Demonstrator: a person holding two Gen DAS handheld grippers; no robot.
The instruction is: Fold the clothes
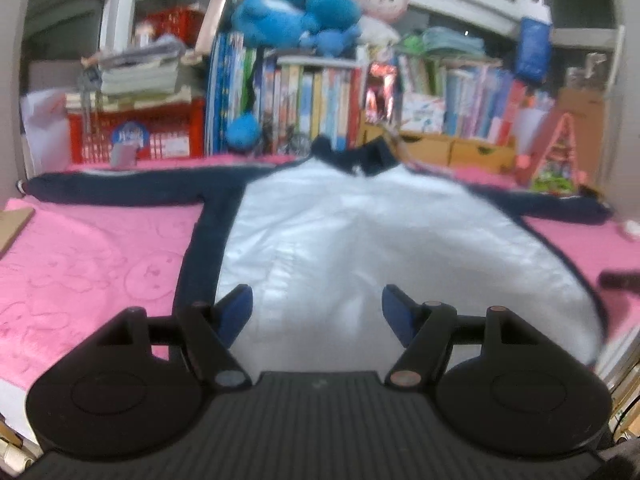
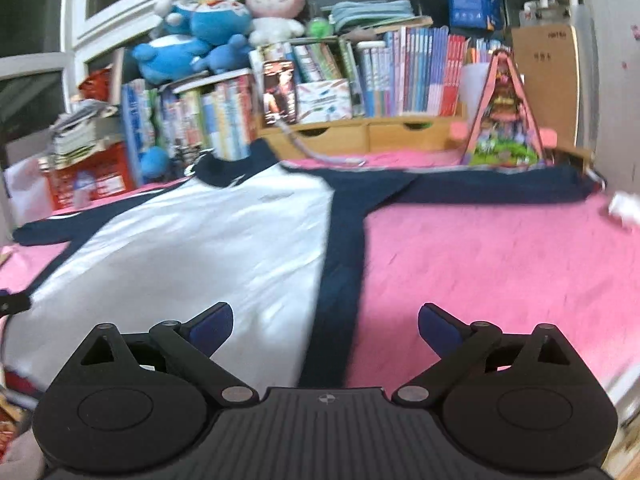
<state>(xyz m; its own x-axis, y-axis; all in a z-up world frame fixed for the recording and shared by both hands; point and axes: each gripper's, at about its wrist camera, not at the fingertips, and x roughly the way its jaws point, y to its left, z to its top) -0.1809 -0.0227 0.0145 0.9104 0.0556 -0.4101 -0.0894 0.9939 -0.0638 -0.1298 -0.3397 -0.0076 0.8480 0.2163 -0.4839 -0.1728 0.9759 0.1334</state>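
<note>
Pink cover (image 1: 100, 264) — jacket (image 1: 360, 232) spread flat.

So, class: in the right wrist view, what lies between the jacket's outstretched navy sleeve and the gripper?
Only bare pink blanket between sleeve and right gripper.

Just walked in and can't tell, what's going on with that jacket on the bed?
A person holds a gripper in each hand over a white and navy jacket spread flat on a pink blanket, sleeves out to both sides. The left gripper and right gripper are open and hold nothing. No fold is made yet.
</note>
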